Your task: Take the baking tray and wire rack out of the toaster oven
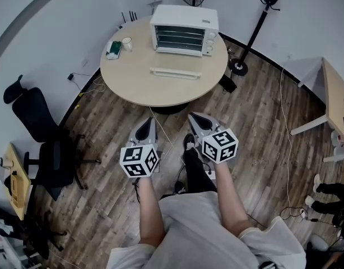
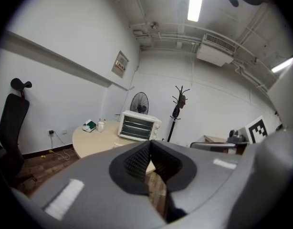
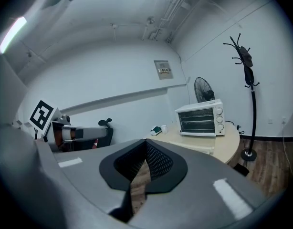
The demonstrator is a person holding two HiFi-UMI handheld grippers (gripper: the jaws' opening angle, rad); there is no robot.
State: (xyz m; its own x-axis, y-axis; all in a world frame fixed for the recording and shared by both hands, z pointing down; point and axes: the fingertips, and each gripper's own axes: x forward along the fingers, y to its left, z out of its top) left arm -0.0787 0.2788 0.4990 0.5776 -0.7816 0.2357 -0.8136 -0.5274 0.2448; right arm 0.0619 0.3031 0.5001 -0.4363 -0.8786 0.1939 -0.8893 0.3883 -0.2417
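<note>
A white toaster oven (image 1: 183,31) stands at the far side of a round wooden table (image 1: 135,80), its front facing me. Horizontal bars show behind its glass front; I cannot make out a tray inside. The oven (image 2: 139,126) lies straight ahead in the left gripper view, and the oven (image 3: 200,119) sits to the right in the right gripper view. My left gripper (image 1: 152,120) and right gripper (image 1: 193,116) hang side by side over the wood floor, short of the table's near edge. Both are shut and empty, with the left gripper's (image 2: 150,147) and the right gripper's (image 3: 145,147) jaws pressed together.
A long pale strip (image 1: 176,73) lies on the table in front of the oven. A mug (image 1: 127,42) and a green-and-white box (image 1: 114,49) sit at the table's left. A black office chair (image 1: 40,139) stands left, a black stand (image 1: 256,27) and another table (image 1: 335,102) right. Cables run across the floor.
</note>
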